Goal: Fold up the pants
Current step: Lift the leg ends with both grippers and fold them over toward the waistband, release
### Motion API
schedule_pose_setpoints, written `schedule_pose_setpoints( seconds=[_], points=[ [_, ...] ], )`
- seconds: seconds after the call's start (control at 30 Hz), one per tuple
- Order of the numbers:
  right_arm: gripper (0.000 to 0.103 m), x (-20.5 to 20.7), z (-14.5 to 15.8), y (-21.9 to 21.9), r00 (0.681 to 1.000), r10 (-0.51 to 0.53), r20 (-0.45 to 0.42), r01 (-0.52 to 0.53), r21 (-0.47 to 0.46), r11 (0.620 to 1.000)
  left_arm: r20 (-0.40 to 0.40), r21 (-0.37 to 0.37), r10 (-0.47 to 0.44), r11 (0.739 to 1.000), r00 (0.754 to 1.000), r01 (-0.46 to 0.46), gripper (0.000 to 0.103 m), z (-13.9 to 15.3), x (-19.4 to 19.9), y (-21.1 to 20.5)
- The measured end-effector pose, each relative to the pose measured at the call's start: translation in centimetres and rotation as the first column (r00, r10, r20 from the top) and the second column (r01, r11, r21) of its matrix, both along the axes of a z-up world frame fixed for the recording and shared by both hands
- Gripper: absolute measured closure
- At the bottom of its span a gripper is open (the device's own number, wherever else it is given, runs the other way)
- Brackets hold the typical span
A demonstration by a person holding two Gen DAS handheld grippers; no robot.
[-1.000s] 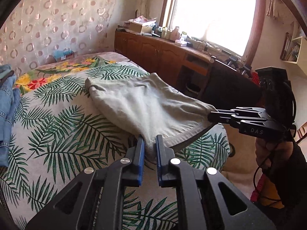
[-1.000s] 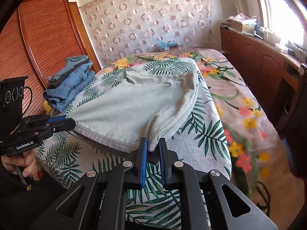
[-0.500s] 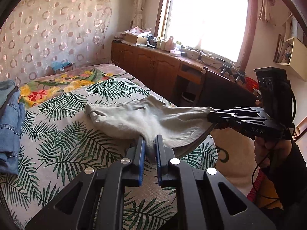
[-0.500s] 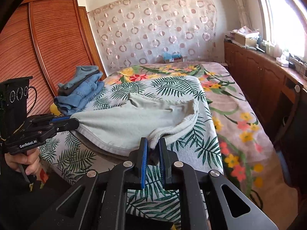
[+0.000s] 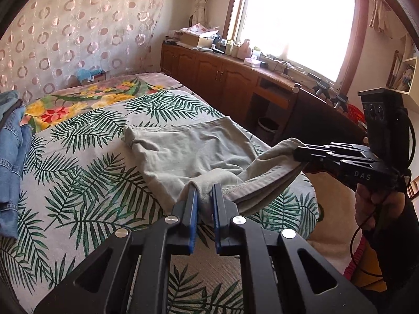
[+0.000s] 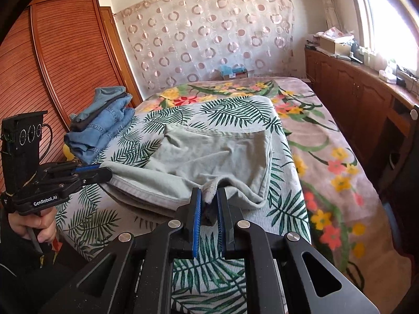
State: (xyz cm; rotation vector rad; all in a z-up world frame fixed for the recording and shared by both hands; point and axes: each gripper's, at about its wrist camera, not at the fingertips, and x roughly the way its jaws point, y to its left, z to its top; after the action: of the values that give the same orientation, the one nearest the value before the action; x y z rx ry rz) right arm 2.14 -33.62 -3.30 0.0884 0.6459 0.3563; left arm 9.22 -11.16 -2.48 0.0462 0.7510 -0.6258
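Both grippers — left gripper (image 5: 203,198), right gripper (image 6: 209,201) — clamp pants (image 5: 193,151); jeans pile (image 6: 102,125) beside

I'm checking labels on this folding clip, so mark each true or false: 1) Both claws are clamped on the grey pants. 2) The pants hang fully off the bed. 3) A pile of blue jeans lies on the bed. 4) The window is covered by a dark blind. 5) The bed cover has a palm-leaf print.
1) True: the left claw and the right claw each pinch a near corner of the grey pants.
2) False: most of the pants lie on the bed; only the near edge is lifted.
3) True: the blue jeans sit by the wardrobe side.
4) False: the window is bright and uncovered.
5) True: see the bed cover.
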Motion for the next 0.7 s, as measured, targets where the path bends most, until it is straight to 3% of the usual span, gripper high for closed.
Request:
schedule_pose_setpoints(
  seconds=[0.47, 0.7],
  points=[
    [0.092, 3.2, 2.5, 0.9, 0.998, -0.015, 0.066, 0.017, -0.033, 0.999, 0.043, 0.021, 0.017, 1.000, 0.999, -0.018, 0.092, 2.1, 3.7, -0.8],
    [0.092, 5.6, 1.6, 1.1, 0.998, -0.030, 0.061, 0.032, -0.027, 0.999, 0.042, 0.044, 0.035, 0.998, 0.999, -0.037, 0.092, 2.0, 6.1, -1.2]
  ],
)
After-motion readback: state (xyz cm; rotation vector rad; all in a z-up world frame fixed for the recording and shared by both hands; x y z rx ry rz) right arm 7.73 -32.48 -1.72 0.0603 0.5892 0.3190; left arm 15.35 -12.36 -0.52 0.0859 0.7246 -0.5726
